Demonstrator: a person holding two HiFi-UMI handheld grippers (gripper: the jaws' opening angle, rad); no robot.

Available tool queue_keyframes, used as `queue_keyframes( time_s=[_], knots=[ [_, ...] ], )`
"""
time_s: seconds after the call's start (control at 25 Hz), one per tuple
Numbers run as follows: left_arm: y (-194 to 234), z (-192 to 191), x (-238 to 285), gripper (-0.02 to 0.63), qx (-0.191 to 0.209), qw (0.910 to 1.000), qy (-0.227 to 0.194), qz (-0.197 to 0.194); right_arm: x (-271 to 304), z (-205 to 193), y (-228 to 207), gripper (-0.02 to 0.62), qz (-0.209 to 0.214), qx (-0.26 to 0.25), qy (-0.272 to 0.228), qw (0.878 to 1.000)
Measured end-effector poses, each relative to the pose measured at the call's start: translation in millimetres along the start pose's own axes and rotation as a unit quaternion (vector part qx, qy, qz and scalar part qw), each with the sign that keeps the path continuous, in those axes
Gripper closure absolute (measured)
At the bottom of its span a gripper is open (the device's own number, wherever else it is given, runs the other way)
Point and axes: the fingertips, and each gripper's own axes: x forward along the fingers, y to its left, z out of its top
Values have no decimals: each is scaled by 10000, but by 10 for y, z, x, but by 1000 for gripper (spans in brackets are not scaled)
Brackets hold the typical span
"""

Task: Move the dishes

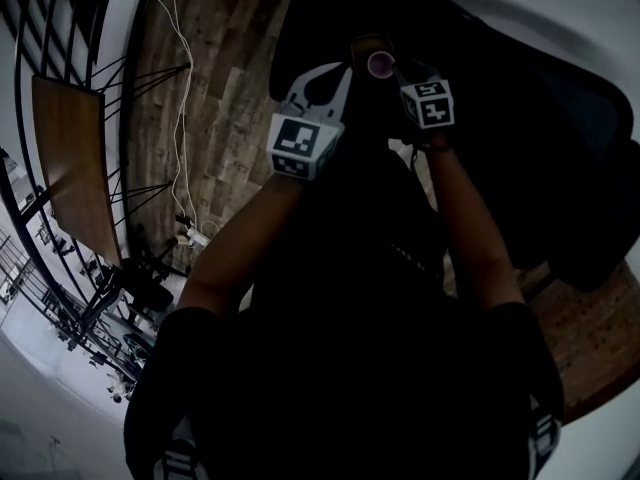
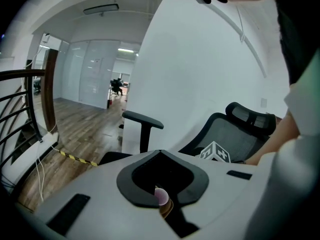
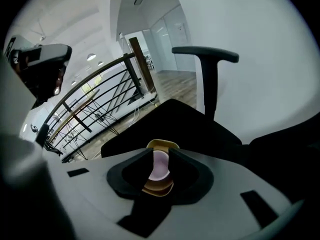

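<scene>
No dishes show in any view. In the head view both grippers are held out close together over a black office chair (image 1: 530, 128). My left gripper (image 1: 335, 76) carries its marker cube at the left. My right gripper (image 1: 402, 70) is beside it, with a small tan piece with a pink disc (image 1: 379, 64) between them. In the left gripper view, the left gripper (image 2: 161, 198) has its jaws together, with the same pink and tan piece in the black recess. The right gripper (image 3: 160, 168) looks the same, jaws together with nothing else between them.
The chair's armrest (image 3: 205, 54) and seat (image 3: 175, 119) are just ahead; its mesh back (image 2: 235, 131) leans against a white wall. A black stair railing (image 3: 95, 96) runs along the left. A white cable (image 1: 180, 118) trails over the wooden floor (image 1: 230, 88).
</scene>
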Motion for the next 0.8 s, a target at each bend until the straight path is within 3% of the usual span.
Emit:
queue_keyframes(
  time_s=[0.68, 0.8],
  knots=[
    [313, -269, 144, 611, -109, 9997, 180, -83, 708, -511, -217, 512, -215, 228, 716, 9969],
    [339, -293, 100, 611, -156, 9997, 180, -82, 641, -471, -196, 568, -352, 202, 740, 9964]
  ],
)
